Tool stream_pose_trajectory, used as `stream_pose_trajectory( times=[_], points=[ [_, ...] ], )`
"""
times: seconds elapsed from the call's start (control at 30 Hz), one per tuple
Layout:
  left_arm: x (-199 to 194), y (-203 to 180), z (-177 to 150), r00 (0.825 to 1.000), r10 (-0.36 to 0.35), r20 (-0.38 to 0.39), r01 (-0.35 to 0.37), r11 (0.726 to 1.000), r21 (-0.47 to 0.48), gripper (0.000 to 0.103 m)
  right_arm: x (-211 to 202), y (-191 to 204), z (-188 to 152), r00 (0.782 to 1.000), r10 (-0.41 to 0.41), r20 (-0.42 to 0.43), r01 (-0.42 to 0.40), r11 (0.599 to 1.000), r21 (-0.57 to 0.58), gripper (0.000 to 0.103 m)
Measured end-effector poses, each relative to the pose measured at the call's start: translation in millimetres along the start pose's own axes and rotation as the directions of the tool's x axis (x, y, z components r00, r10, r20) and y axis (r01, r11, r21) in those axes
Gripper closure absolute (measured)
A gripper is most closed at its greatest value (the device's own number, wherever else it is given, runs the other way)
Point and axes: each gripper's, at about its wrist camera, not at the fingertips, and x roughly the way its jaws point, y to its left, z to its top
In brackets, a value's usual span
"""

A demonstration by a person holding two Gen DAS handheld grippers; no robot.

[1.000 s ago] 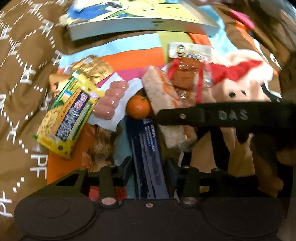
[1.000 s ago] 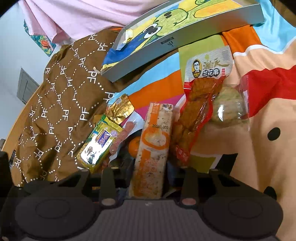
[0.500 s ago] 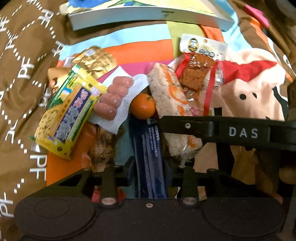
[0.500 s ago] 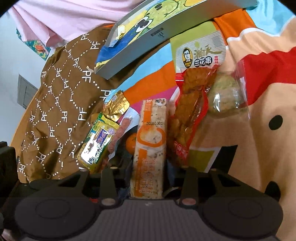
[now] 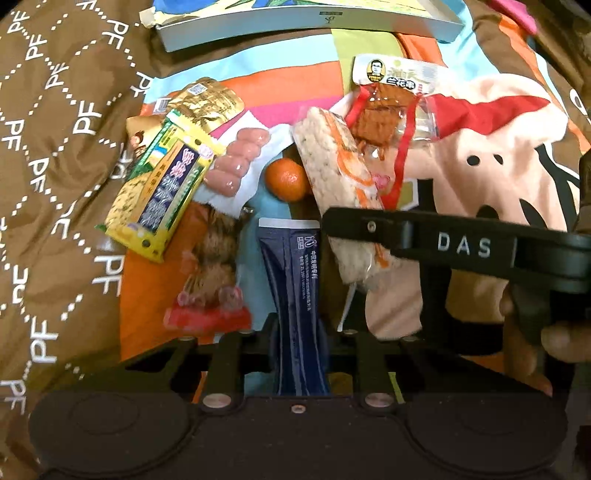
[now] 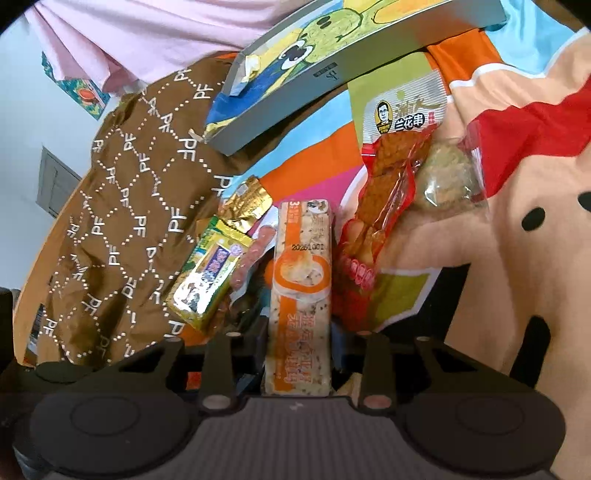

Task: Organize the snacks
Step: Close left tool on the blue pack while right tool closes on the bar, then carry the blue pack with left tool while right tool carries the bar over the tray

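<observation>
My left gripper point(image 5: 298, 328) is shut on a dark blue packet point(image 5: 293, 280), pinching its lower part above the heap of snacks. The jaws of my right gripper point(image 6: 299, 332) are closing, and both pads press on an orange-and-white rice bar point(image 6: 301, 295). In the left wrist view that bar point(image 5: 332, 166) slants under the right gripper's black finger point(image 5: 369, 227). Around them lie a tangerine point(image 5: 286, 179), a sausage pack point(image 5: 236, 162), a yellow-green packet point(image 5: 162, 192), a gold packet point(image 5: 210, 99) and a red skewer packet point(image 5: 384, 114).
A flat cartoon-printed box point(image 5: 306, 22) lies at the far edge. A brown quilt point(image 5: 55, 147) lies to the left, a bright cartoon blanket point(image 5: 498, 147) under the snacks. A clear-wrapped round biscuit point(image 6: 447, 177) sits right of the skewers. A hand point(image 5: 535, 332) holds the right gripper.
My left jaws have closed in on the dark blue packet and the left gripper has risen a little. The right gripper's fingers have drawn slightly tighter on the rice bar.
</observation>
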Motion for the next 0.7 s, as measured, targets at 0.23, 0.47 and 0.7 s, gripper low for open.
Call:
stream_pose_trajectory(
  times=[0.23, 0.47, 0.7],
  points=[
    [-31.3, 1.2, -8.8, 0.997, 0.027, 0.076, -0.026, 0.999, -0.024, 0.081, -18.7, 9.4, -3.9, 0.997, 0.034, 0.064, -0.032, 0.999, -0.033, 0.066],
    [-54.2, 1.2, -2.7, 0.976, 0.076, 0.206, -0.061, 0.995, -0.074, 0.081, -39.1, 15.3, 2.0, 0.974, 0.032, 0.225, -0.015, 0.997, -0.078, 0.066],
    [-70.1, -3.1, 42.8, 0.917, 0.123, 0.381, -0.079, 0.989, -0.127, 0.081, -42.2, 12.6, 19.7, 0.913, 0.004, 0.408, 0.035, 0.995, -0.089, 0.066]
  ],
)
